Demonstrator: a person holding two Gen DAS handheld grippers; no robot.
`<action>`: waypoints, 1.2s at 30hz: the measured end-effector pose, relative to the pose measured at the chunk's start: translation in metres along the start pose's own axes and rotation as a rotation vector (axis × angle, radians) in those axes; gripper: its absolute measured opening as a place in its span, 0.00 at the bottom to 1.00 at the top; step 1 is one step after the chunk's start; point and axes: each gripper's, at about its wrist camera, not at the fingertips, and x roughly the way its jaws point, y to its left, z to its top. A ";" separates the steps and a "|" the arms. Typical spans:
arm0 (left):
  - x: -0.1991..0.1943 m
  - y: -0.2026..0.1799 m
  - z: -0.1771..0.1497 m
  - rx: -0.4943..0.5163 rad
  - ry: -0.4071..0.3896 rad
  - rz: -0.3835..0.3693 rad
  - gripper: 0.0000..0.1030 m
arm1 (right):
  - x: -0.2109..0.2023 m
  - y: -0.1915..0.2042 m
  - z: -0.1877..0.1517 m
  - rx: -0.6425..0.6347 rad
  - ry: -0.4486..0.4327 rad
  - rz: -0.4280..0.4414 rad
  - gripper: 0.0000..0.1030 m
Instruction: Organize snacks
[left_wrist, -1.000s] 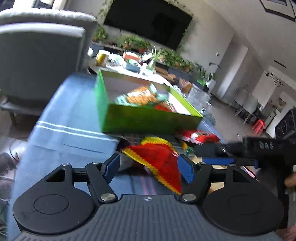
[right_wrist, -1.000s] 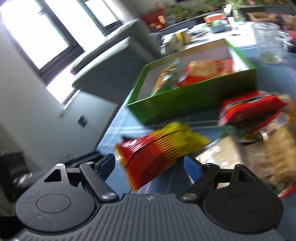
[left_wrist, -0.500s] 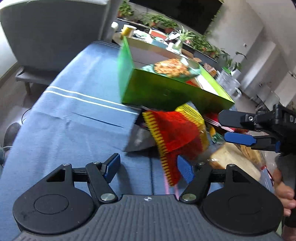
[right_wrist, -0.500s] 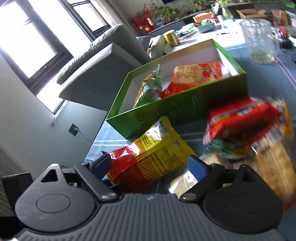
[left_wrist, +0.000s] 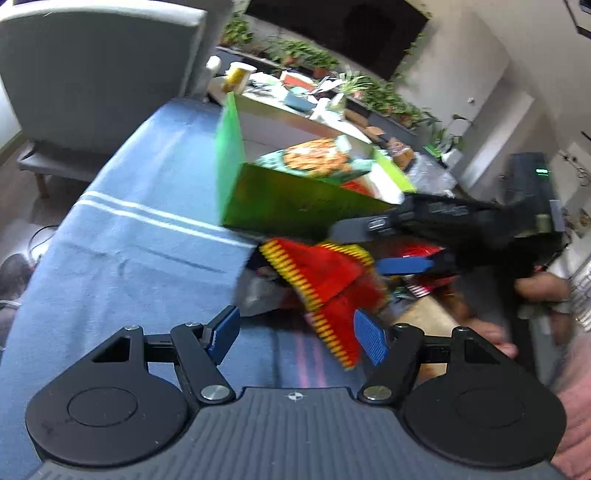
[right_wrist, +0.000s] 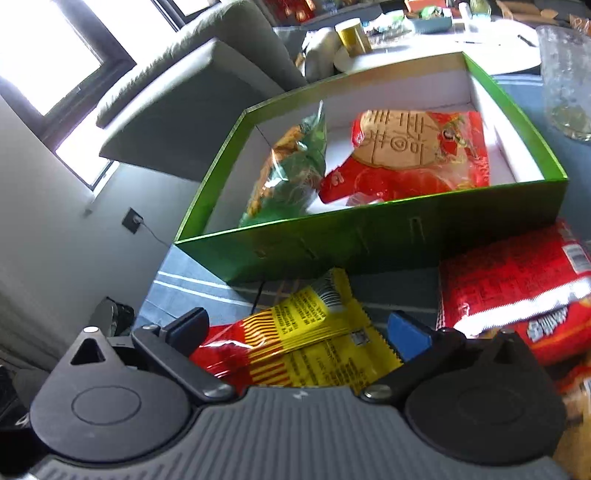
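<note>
The job looks partly done. In the right wrist view the green box (right_wrist: 369, 236) fills the upper middle of the frame and already holds 2 snacks: a green bag (right_wrist: 291, 166) at its left, leaning on edge, and a red cookie pack (right_wrist: 417, 155) flat at its right. At least 2 more wait outside on the blue cloth (left_wrist: 122, 236): the red-yellow bag (right_wrist: 306, 343) at lower centre, just in front of the box wall, and a red pack (right_wrist: 517, 280) at the right edge. More wrappers lie under and behind that pack at the lower right, too blurred to count.

Left to right in the left wrist view: bare cloth at left, 1 box at centre, the red-yellow bag in front of it. The left gripper (left_wrist: 295, 334) has its jaws apart; the bag's near end hangs beside its right pad, and contact cannot be told through the blur. The right gripper (right_wrist: 295, 336) comes in from the right of that view, held by a hand (left_wrist: 539, 291). In its own view its jaws stand wide with the bag lying between them, not yet pinched.

Left to do, as I judge it: close on this bag, carry it into the box, then the rest.
</note>
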 end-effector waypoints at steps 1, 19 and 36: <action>0.001 -0.003 0.001 0.009 -0.002 -0.009 0.63 | 0.003 0.001 0.001 -0.001 0.013 -0.008 0.76; -0.013 0.011 0.000 0.060 0.007 -0.011 0.45 | -0.001 0.039 -0.023 -0.087 0.098 0.134 0.76; -0.033 0.051 -0.006 0.027 -0.033 0.135 0.51 | -0.023 0.082 -0.047 -0.152 0.039 0.130 0.76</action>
